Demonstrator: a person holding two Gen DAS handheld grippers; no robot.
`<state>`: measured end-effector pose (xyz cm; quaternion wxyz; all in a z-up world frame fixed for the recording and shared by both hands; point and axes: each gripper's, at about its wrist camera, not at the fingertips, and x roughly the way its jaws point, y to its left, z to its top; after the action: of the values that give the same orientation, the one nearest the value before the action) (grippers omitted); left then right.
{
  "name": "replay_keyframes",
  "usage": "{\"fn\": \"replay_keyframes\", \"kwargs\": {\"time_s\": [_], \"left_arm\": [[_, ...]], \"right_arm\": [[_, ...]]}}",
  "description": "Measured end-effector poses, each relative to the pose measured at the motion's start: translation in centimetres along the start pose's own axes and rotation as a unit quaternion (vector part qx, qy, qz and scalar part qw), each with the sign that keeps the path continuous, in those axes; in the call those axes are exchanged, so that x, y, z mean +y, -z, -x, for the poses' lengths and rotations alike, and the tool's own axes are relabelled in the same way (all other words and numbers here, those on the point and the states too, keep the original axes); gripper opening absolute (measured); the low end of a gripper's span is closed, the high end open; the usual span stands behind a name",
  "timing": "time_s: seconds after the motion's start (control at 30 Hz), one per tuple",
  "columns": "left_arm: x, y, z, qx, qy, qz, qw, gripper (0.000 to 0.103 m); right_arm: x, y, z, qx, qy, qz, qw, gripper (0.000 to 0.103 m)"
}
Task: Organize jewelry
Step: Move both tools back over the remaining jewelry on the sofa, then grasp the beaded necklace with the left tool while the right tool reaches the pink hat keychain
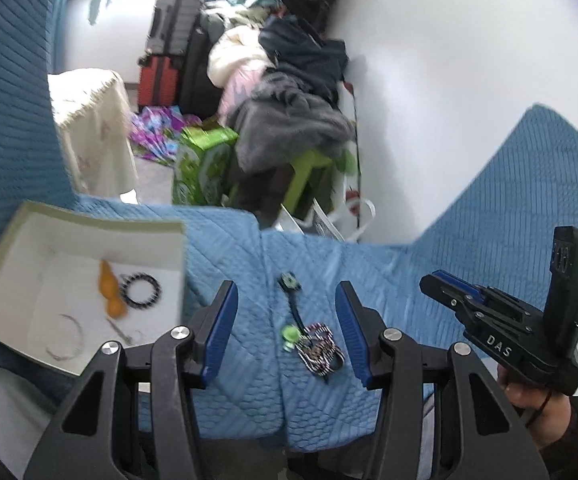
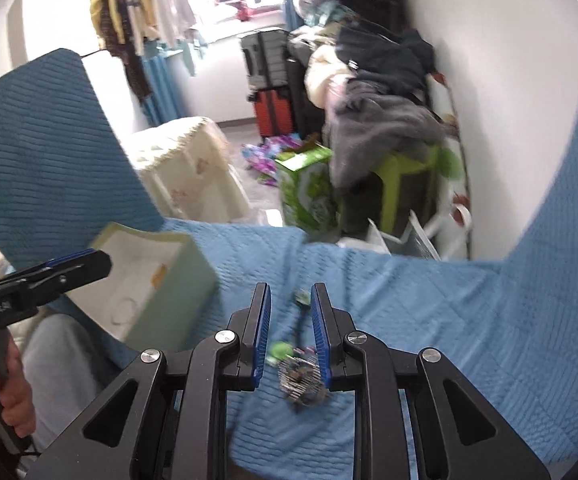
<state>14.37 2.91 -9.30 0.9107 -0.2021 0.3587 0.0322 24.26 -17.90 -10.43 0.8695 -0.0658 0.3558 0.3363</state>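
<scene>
Both grippers tilt downward over a blue quilted cover (image 1: 241, 248). The left gripper (image 1: 285, 332) stands about half open, holding nothing; a small tangle of striped and beaded jewelry with a green bead and dark cord (image 1: 313, 344) lies on the cover between its blue-padded fingers (image 1: 221, 320). The right gripper (image 2: 289, 332), narrowly open, frames the same tangle without gripping it; its black body reads "DAS". A white open box (image 1: 89, 224) to the left holds a black beaded bracelet (image 1: 141, 289) and an orange piece (image 1: 109, 292).
</scene>
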Motion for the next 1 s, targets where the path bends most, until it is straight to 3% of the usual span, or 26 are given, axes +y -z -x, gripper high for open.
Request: {"fn": "replay_keyframes", "kwargs": {"time_s": [0.17, 0.33, 0.5, 0.73, 1.0], "left_arm": [[-1.1, 2.0, -3.8, 0.04, 0.019, -0.002, 0.999, 0.052], [-1.8, 4.6, -8.0, 0.096, 0.037, 0.004, 0.9947, 0.051], [-2.2, 6.4, -11.0, 0.131, 0.049, 0.015, 0.99, 0.05], [-2.9, 7.8, -14.4, 0.162, 0.044, 0.019, 0.9857, 0.04], [-3.3, 8.8, -15.7, 0.18, 0.036, 0.016, 0.9829, 0.036]], "right_arm": [[-3.9, 3.0, -1.9, 0.018, 0.022, -0.024, 0.999, 0.019], [-6.5, 5.0, -4.5, 0.038, 0.015, -0.047, 0.998, 0.023], [-7.9, 6.5, -8.0, 0.085, -0.005, -0.052, 0.995, 0.023], [-8.6, 7.1, -10.9, 0.121, -0.014, -0.049, 0.991, 0.025], [-8.3, 7.3, -12.9, 0.138, -0.012, -0.027, 0.99, 0.033]]}}
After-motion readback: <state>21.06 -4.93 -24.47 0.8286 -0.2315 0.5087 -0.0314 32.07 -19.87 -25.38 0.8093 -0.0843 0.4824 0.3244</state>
